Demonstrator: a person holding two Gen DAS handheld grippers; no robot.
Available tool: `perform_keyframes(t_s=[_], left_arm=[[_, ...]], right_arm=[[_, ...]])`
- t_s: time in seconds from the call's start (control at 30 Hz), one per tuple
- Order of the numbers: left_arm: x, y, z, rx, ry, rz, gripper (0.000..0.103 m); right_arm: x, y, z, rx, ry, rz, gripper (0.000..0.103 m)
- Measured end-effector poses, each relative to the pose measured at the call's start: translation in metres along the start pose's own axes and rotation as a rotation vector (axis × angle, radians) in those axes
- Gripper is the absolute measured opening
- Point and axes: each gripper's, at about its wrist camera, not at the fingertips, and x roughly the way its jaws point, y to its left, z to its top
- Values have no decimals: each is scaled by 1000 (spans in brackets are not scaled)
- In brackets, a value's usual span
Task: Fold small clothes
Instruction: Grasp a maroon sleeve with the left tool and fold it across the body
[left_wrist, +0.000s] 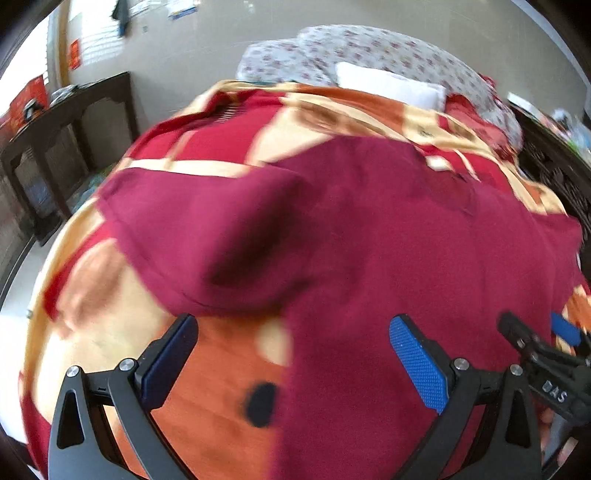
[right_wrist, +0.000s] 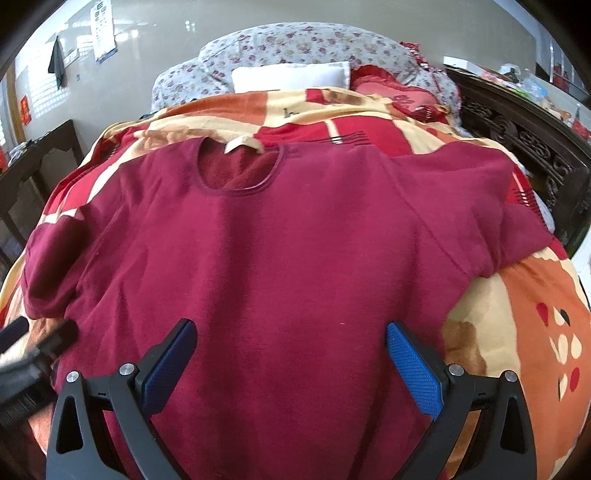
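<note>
Bed (right_wrist: 524, 314) blanket carries the shirt (right_wrist: 280, 251) spread flat, collar far side; both tongs, left (left_wrist: 293, 363) and right (right_wrist: 291, 363), hang apart and empty over its hem, so a deep pinch risks snagging blanket too.

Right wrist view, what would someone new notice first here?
A maroon short-sleeved knit shirt lies spread flat, neckline away from the camera, filling the middle of the view. Under it is a loud red, orange and cream patterned blanket covering the bed, with a white pillow at the far end. The right gripper hovers over the shirt's hem, jaws wide open.
</note>
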Motion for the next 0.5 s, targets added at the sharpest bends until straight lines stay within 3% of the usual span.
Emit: perform_keyframes(t_s=[0.17,0.27,0.33,0.37,0.43,0.5], left_arm=[[10,80,28,-111,-7,116,103],[30,142,49,-254,4,157,103],[48,175,59,-350,25,144,102],[60,192,63,-404,44,136,100],[83,218,67,-484,111,123,83],[107,235,69,-535,156,109,79]], right_arm=[[-1,9,4,-2,-16,47,103],[-1,14,8,-3,-21,67,103],[-2,18,9,-10,-28,96,101],[-2,21,10,-14,-25,113,100],[-3,26,11,-22,-29,128,95],[-3,31,12,-36,-34,150,91]])
